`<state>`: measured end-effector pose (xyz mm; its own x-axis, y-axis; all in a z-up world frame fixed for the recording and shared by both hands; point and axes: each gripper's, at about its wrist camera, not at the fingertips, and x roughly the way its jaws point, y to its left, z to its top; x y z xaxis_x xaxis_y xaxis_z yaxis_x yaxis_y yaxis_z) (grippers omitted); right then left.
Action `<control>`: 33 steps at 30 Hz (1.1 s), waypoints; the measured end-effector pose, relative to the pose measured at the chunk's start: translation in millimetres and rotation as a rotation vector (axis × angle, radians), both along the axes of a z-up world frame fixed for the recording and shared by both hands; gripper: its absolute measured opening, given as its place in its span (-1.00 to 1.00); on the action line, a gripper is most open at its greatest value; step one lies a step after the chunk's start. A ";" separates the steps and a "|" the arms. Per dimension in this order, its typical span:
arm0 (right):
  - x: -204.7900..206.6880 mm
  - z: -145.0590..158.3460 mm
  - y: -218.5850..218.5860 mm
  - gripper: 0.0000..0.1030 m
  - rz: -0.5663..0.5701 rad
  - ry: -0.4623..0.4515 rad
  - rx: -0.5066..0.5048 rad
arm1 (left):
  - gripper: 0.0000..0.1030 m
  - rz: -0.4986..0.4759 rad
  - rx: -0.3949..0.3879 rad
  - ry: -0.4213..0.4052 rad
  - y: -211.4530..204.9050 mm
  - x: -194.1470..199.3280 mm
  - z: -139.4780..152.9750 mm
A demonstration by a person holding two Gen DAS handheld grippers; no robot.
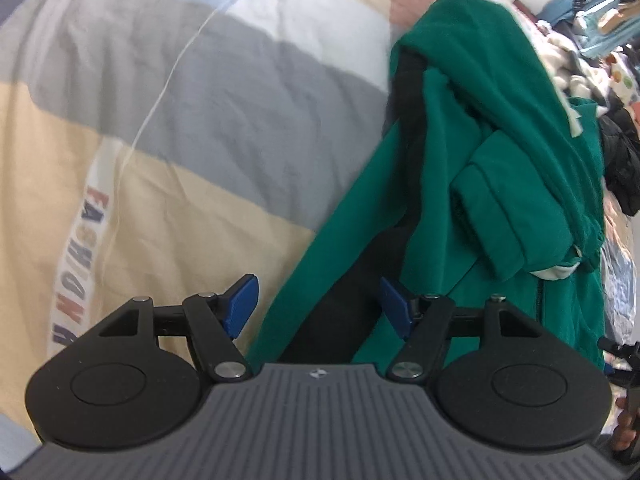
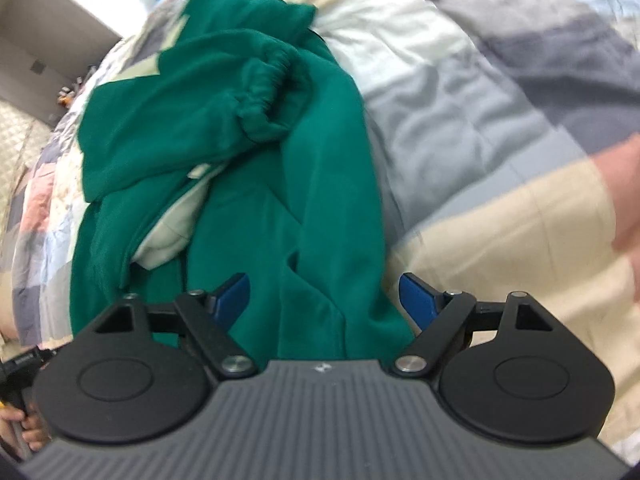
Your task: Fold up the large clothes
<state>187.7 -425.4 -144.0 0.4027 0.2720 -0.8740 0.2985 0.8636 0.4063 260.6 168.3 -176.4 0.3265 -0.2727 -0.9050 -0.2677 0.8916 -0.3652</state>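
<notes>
Green fleece garment lies rumpled on striped quilt, left gripper and right gripper poised over its near hem, jaws wide, gripping nothing, probably to pinch it.

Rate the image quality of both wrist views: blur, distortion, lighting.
Left wrist view: quilt smeared by motion blur, fisheye bending at the edges, even daylight. Right wrist view: green garment slightly soft, quilt's right edge streaked, no glare.
</notes>
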 end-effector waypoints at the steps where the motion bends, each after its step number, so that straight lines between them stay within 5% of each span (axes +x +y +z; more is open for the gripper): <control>1: -0.4 -3.3 -1.2 0.62 -0.010 0.012 0.014 | 0.40 -0.002 0.002 0.009 -1.7 3.4 -1.3; 10: 1.8 -15.6 6.2 0.66 0.032 0.068 0.082 | 0.42 -0.012 0.033 0.054 -10.1 11.4 -8.9; 19: -8.4 4.0 25.4 0.67 0.235 -0.092 0.307 | 0.40 -0.168 -0.051 -0.045 -35.3 4.7 9.3; 26: -4.0 -4.2 25.6 0.63 0.150 0.007 0.197 | 0.42 -0.249 0.068 0.005 -57.1 0.3 12.8; 33: -8.8 -7.4 58.3 0.21 0.258 0.088 -0.036 | 0.42 -0.395 0.313 0.117 -94.4 4.4 -1.7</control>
<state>179.0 -367.2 -151.4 0.2464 0.3240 -0.9134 0.0993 0.9290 0.3564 265.0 73.9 -178.0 0.1450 -0.0649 -0.9873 0.0882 0.9947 -0.0525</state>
